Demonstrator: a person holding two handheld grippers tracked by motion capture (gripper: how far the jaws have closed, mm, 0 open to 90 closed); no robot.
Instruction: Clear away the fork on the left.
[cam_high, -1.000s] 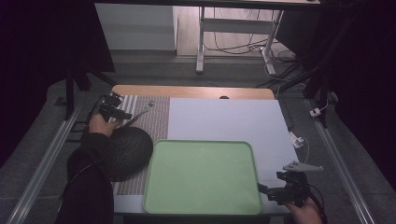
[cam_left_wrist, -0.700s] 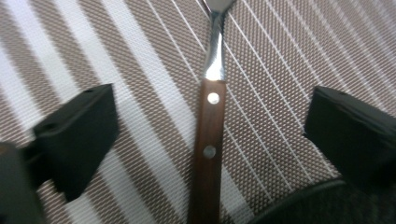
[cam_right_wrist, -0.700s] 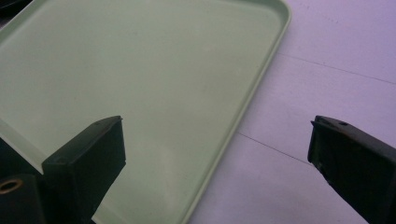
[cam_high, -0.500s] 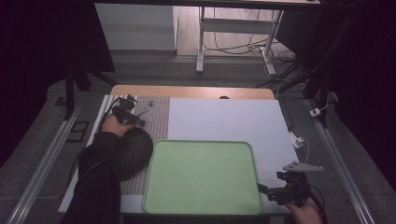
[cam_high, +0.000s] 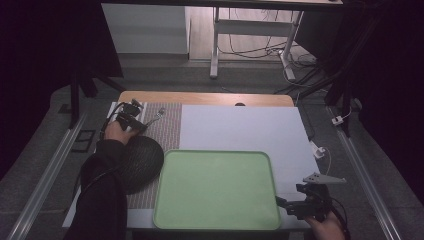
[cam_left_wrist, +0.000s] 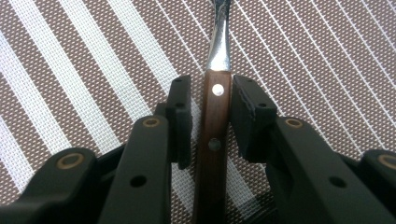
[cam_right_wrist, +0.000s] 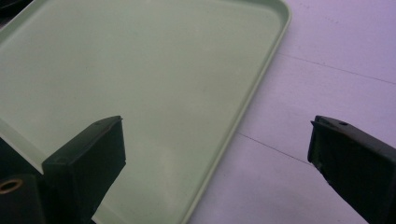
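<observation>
The wooden-handled utensil (cam_left_wrist: 214, 140) lies on the striped brown placemat (cam_left_wrist: 327, 56) at the far left of the table (cam_high: 240, 125), its handle with 2 rivets between the jaws of your left gripper (cam_left_wrist: 209, 116). The jaws stand just beside the handle, narrowly apart, not clamped. No writing is readable. Your right gripper (cam_right_wrist: 217, 154) hovers wide open over the right edge of the green tray (cam_right_wrist: 140, 70).

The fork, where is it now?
The fork lies on the striped mat at the table's far left, its wooden handle between the left gripper's jaws, beyond the dark bowl.
</observation>
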